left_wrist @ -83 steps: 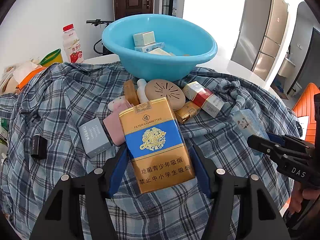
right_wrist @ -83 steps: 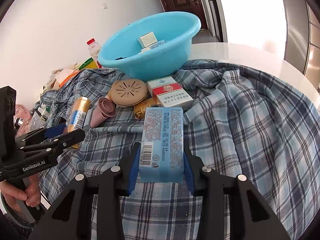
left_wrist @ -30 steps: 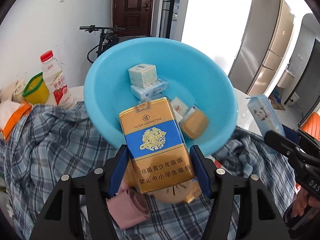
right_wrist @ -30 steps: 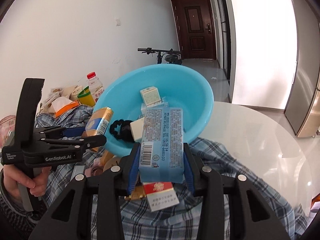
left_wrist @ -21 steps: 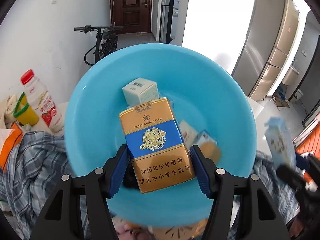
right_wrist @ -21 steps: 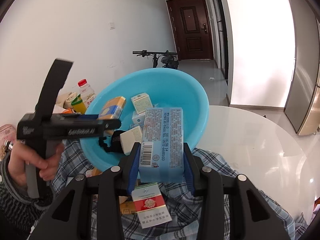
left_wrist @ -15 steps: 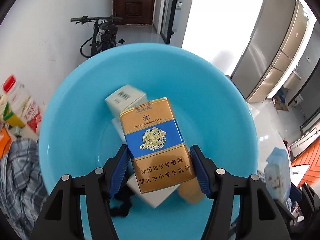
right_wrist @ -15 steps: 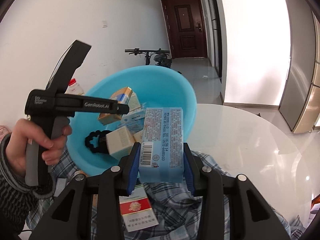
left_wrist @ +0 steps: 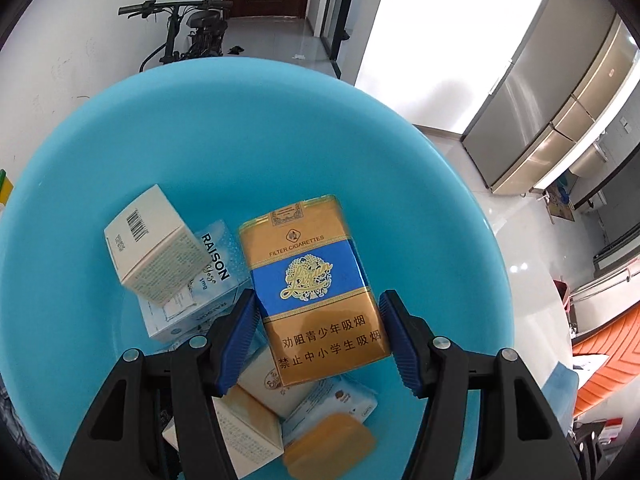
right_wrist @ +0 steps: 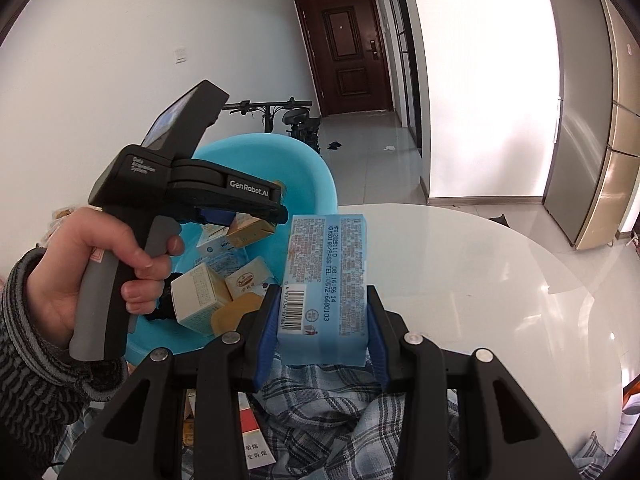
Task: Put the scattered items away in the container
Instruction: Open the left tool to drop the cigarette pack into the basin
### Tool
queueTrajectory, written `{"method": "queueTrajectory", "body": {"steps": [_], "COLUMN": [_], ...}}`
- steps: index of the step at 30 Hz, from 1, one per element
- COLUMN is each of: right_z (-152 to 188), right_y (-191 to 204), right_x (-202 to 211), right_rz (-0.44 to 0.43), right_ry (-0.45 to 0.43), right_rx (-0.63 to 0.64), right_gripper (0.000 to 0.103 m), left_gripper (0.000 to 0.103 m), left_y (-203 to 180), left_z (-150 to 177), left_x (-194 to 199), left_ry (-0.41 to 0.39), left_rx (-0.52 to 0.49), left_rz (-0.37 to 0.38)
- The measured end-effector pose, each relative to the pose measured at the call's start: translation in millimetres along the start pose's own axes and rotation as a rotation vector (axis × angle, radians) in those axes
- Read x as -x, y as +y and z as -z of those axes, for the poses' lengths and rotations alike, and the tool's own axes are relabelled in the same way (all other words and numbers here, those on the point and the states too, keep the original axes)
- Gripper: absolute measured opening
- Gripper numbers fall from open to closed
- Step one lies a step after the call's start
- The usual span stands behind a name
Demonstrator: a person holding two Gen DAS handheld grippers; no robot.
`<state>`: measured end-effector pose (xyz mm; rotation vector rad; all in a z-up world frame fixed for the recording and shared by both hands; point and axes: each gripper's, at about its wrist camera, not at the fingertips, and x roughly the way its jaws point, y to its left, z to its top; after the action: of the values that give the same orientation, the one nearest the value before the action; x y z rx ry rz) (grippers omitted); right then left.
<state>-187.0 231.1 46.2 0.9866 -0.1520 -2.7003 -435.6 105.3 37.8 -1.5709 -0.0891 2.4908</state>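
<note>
Left tongs (left_wrist: 318, 322) clamped on gold cigarette pack (left_wrist: 312, 288) over blue basin (left_wrist: 280, 152); right tongs (right_wrist: 322, 320) clamped on blue packet (right_wrist: 326, 280).

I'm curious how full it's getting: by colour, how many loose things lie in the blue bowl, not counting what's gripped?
White or cream boxes: 3
Pale blue packs: 2
Tan piece: 1
Total: 6 in view; more may be hidden underneath.
</note>
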Motion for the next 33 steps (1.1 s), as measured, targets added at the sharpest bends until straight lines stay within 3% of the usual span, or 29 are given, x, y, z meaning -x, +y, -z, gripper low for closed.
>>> {"method": "queueTrajectory", "body": {"steps": [5, 8, 17, 25, 33], "right_z": [1.3, 1.2, -2.3, -13.1, -44.8], "right_y": [-3.4, -3.2, 1.7, 20.0, 54.2], "right_x": [-2.7, -3.9, 0.3, -1.8, -21.0], "right_rz": [-0.006, -0.005, 0.003, -0.066, -0.056], "right_ry": [0.0, 0.003, 0.01, 0.055, 0.068], "right_rx": [-0.006, -0.007, 0.002, 0.026, 0.114], "right_gripper": [0.038, 0.038, 0.038, 0.038, 0.038], "left_gripper": [0.066, 0.084, 0.085, 0.085, 0.085], "left_y": [-0.8, -0.2, 3.6, 35.5, 60.2], "left_z": [-2.8, -5.9, 3.7, 39.6, 74.2], "left_x": [-10.0, -12.7, 9.5, 66.5, 118.9], "left_ry": [0.018, 0.018, -0.046, -0.138, -0.228], "left_rx": [0.011, 0.008, -0.019, -0.039, -0.099], "left_rz": [-0.007, -0.02, -0.039, -0.068, -0.139]}}
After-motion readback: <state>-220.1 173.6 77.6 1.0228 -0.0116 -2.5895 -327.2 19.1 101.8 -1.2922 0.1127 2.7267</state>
